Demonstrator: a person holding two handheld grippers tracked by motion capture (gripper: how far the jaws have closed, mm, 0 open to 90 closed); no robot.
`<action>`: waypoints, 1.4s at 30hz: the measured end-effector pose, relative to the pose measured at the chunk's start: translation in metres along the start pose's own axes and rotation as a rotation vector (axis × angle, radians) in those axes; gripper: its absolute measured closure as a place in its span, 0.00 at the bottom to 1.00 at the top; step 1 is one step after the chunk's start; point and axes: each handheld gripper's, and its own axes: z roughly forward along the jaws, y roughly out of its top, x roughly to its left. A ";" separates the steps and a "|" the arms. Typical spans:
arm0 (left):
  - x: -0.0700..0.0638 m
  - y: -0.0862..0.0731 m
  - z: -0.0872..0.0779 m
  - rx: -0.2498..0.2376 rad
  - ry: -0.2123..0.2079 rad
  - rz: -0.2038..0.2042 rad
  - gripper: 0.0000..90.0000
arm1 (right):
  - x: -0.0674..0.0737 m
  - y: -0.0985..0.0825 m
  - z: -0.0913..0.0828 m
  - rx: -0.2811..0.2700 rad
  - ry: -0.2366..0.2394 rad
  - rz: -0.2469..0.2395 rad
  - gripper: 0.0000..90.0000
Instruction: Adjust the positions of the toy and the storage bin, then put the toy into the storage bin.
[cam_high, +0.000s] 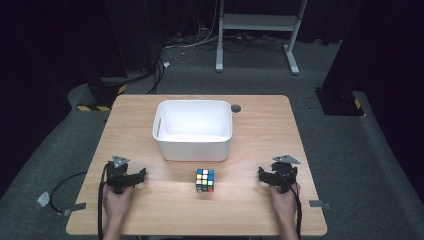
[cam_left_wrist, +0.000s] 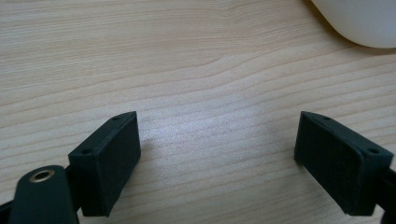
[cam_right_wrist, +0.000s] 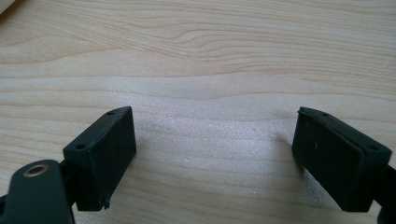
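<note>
High view: cube (cam_high: 205, 180) sat lower centre of frame, below white bin (cam_high: 193, 129). Left gripper (cam_high: 131, 178) and right gripper (cam_high: 267, 176) rested on table (cam_high: 260, 125), jaws spread, nothing held. Reach not yet begun; approach to cube judged needed next.

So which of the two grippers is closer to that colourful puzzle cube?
Right, though only slightly. The cube sits on the table between them. The right gripper rests off to its right, the left gripper off to its left, a bit farther away. Neither touches it.
</note>
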 end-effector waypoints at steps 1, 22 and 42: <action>0.000 0.000 0.000 0.000 0.000 0.000 0.16 | 0.000 0.000 0.000 0.000 0.000 -0.001 0.15; -0.001 0.003 -0.001 0.017 -0.028 0.004 0.16 | 0.000 0.000 0.000 -0.001 0.000 -0.002 0.15; -0.013 0.007 -0.011 -0.022 -0.113 0.014 0.15 | 0.001 0.000 0.000 -0.002 0.002 -0.002 0.16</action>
